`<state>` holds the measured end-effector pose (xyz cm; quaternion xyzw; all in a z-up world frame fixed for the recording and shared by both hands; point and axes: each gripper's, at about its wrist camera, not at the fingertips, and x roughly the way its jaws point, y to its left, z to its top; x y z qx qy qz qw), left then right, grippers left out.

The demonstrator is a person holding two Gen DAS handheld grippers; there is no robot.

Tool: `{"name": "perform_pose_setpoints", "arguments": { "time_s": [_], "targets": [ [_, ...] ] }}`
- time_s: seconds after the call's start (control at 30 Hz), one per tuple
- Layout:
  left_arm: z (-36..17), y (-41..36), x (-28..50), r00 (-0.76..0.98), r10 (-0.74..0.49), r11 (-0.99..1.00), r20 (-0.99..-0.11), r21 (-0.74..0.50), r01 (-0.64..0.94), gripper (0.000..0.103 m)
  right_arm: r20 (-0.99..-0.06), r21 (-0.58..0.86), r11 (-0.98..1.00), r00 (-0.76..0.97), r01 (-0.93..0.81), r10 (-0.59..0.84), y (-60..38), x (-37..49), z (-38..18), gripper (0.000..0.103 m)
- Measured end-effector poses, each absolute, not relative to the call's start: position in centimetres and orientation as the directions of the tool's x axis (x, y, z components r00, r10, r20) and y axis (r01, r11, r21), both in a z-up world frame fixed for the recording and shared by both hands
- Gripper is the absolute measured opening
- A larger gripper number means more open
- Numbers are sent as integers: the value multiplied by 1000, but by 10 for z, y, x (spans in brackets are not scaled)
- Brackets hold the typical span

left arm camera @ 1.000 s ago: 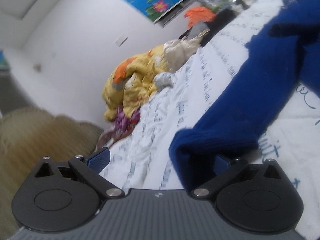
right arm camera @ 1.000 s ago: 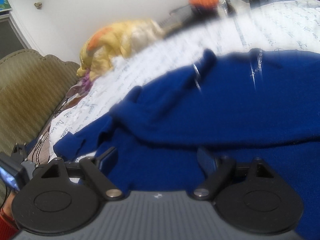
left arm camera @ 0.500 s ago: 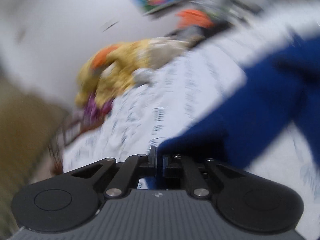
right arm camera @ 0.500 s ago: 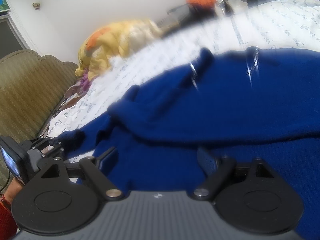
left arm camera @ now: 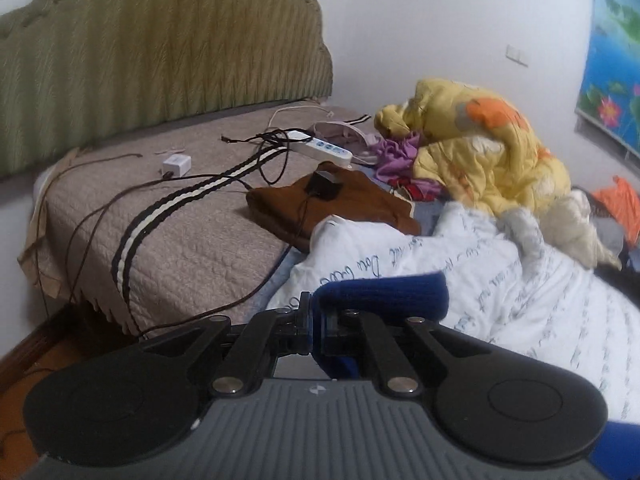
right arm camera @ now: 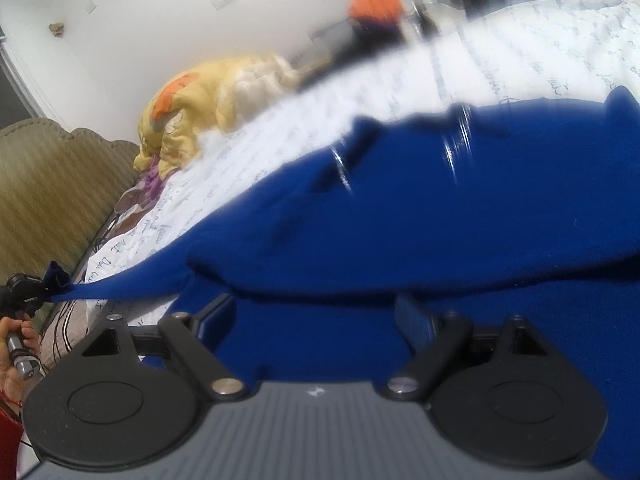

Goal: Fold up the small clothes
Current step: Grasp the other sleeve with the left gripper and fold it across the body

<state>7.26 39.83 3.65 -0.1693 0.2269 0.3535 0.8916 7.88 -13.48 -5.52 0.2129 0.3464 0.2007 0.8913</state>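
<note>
Bed (left arm camera: pixel 192 240): beige quilted cover; ribbed olive headboard (left arm camera: pixel 160 40) behind it.

White duvet (left arm camera: pixel 540 300): spread over the bed, printed with lines of blue cursive script; the words cannot be read with confidence.

Blue garment (right arm camera: pixel 440 220): knit, lying on the white duvet, one end drawn out to a taut point toward the left claw (right arm camera: pixel 44 290). In the left wrist view its cuff (left arm camera: pixel 384 292) folds over the pressed-together fingers.

Yellow quilt (left arm camera: pixel 480 152): bunched by the wall, orange patches; purple cloth just beside it.

Wall poster (left arm camera: pixel 612 72): blue water, pink flowers; no legible text.

Brown folded cloth (left arm camera: pixel 340 200): on the bed, a small black device on top, cable attached.

Black-and-white striped strap (left arm camera: pixel 168 212): trailing across the beige cover.

White power strip (left arm camera: pixel 324 148): blue sockets, no brand readable.

White charger block (left arm camera: pixel 176 164): near the cables.

Left claw (left arm camera: pixel 316 328): pinching the blue garment.

Right claw (right arm camera: pixel 316 312): fingers spread, over the blue garment, pads not pressing.

Person's hand (right arm camera: pixel 16 344): gripping the left tool's handle.
</note>
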Motion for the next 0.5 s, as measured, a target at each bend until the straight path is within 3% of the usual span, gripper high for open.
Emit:
{"name": "perform_pose_setpoints", "arguments": {
  "time_s": [0.23, 0.5],
  "targets": [
    [54, 323, 94, 773, 439, 823, -458, -140, -551, 6, -536, 504, 839, 688, -204, 489, -136, 78, -50, 87],
    [63, 175, 114, 909, 117, 971, -401, -147, -190, 6, -524, 490, 860, 741, -142, 421, -159, 69, -49, 87]
  ]
}}
